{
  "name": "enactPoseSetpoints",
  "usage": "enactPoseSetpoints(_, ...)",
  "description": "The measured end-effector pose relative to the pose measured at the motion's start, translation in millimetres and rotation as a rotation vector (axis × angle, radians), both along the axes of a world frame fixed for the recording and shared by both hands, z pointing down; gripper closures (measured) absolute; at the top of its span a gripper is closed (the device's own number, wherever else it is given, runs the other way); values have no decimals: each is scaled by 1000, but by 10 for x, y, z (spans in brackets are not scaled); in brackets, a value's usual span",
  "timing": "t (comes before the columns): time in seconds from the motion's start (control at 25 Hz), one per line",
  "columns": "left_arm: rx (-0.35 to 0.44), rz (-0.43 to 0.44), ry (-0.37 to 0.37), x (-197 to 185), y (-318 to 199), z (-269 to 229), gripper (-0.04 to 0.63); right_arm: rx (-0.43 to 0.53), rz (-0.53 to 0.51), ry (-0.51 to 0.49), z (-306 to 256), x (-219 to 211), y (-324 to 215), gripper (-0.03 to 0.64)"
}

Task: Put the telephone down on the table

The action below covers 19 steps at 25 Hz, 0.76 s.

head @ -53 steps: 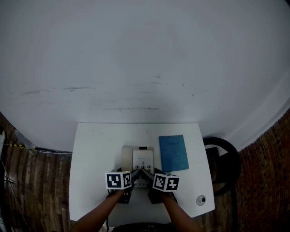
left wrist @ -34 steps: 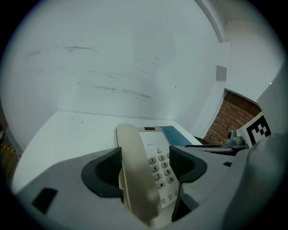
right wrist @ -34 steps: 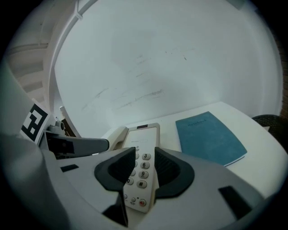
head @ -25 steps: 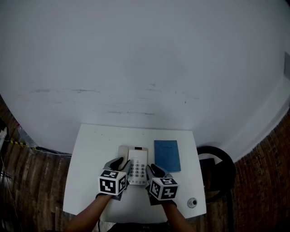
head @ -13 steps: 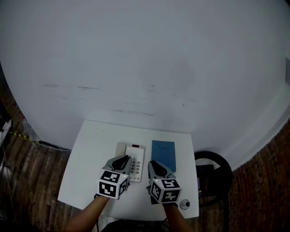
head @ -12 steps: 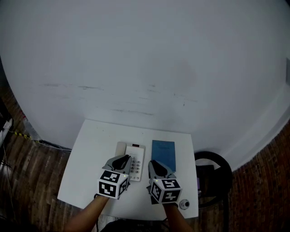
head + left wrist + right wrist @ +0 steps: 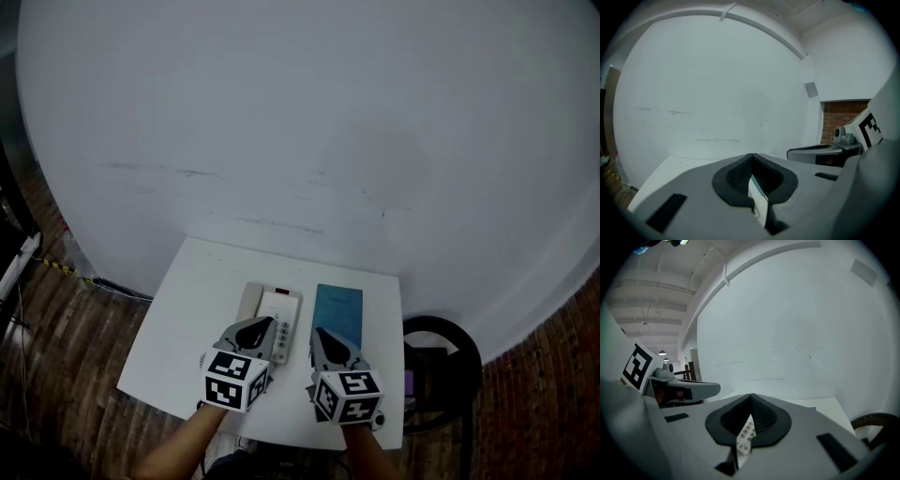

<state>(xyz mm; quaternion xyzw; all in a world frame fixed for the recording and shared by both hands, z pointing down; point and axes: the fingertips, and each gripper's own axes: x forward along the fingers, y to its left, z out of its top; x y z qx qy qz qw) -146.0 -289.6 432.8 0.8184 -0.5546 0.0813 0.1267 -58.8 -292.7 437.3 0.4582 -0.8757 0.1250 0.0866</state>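
1. You are holding both tools low over the near table [image 7: 178,319] edge. The left gripper [image 7: 255,330] and right gripper [image 7: 328,342] have just been closing; jaws are sitting together, clamping nothing.
2. The telephone [image 7: 274,314] is lying flat on the table just ahead-right of the left tips, which are nearer. Its long axis is running away along the jaws.
3. A blue book [image 7: 337,309] is lying ahead of the right tips.
4. No brand is showing; the keypad print is too small to read.

No print on the telephone [image 7: 278,314] keys is legible.
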Motion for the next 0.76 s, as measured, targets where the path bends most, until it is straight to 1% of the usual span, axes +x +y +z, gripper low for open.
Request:
enactPoseSetpoints(0.32,5,12,-1,108,69,-11,589,10,-1,-2,1,74,89,615)
enactPoseSetpoints(0.76,-24,28,2,144,21,92,589,-2,8,-6,37,99,40,616)
